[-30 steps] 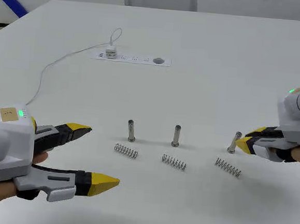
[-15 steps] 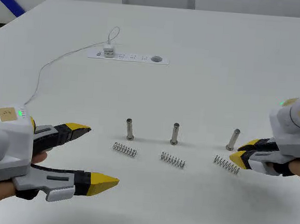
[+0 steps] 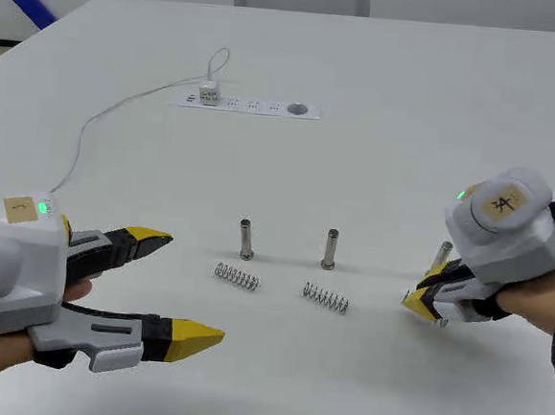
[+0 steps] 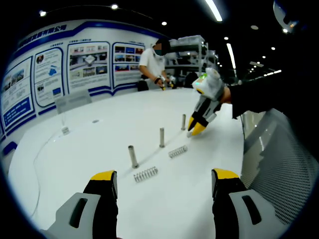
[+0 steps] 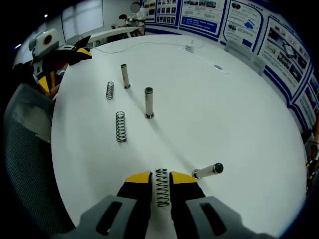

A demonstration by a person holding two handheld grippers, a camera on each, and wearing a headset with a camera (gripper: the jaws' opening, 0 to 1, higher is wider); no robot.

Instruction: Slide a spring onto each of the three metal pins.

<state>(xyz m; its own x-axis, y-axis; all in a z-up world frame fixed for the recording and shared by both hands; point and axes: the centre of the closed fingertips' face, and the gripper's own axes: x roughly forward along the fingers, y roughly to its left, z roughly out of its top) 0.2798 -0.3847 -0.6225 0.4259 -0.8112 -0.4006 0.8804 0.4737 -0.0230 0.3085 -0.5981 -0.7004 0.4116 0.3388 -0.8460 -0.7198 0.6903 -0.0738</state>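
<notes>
Straddling the small coiled steel spring point(image 5: 161, 191) lengthwise with my right gripper point(image 5: 160, 177), clamp unclear, short silver metal pin point(image 5: 208, 171) just beside; left gripper point(image 4: 164, 174) spread.

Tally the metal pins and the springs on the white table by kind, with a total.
Metal pins: 3
Springs: 3
Total: 6

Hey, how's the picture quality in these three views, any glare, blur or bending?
Head view: even soft light, sharp, faint shadows beside the pins on the white table. Left gripper view: fisheye bends the table edge, ceiling lights flare bright. Right gripper view: same bending, yet the spring between the jaws is crisp.
</notes>
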